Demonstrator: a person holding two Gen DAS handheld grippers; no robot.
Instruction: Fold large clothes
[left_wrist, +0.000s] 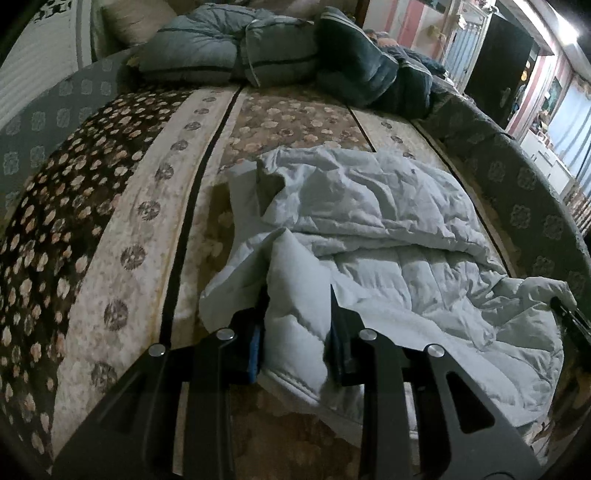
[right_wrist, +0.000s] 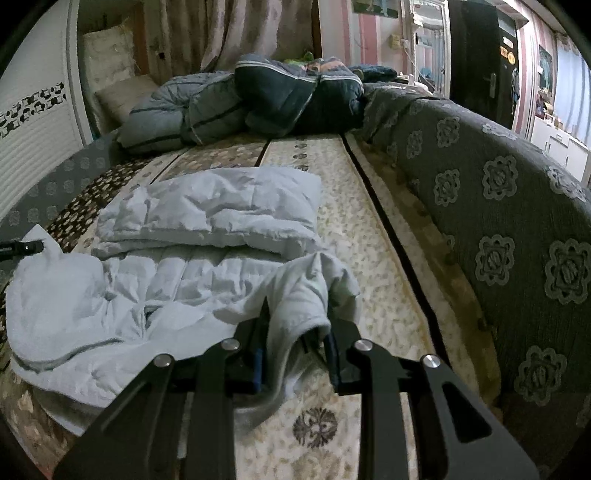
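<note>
Pale quilted jacket (left_wrist: 388, 236) lies crumpled on a bed (left_wrist: 122, 229), toward its right half and near end. In the right wrist view the jacket (right_wrist: 207, 210) has its far part doubled over into a thick fold; the near part lies flatter, stitch lines visible.

Left gripper (left_wrist: 297, 314): jaws pinching a puffy bunch of jacket edge, cloth bulging up between them and lifted off the cover. Blue pad shows on the left finger (left_wrist: 255, 354).

Right gripper (right_wrist: 295, 325): jaws clamped on a thinner flap at the jacket's near right edge; the flap drapes over and hangs down between the fingers onto the bed cover.

Each gripper's tip shows in the other's view: the right one at the far right edge of the left view, the left one at the left edge of the right view, both at the jacket's rim.

Bed cover: floral bands, dark brown on the left, cream and tan in the middle, split by narrow black stripes.

Far end: heap of blue-grey bedding (left_wrist: 221, 48) and a darker quilt (right_wrist: 295, 96). Right side: grey patterned bed edge (right_wrist: 498, 206). Far right: dark door (right_wrist: 476, 55).
</note>
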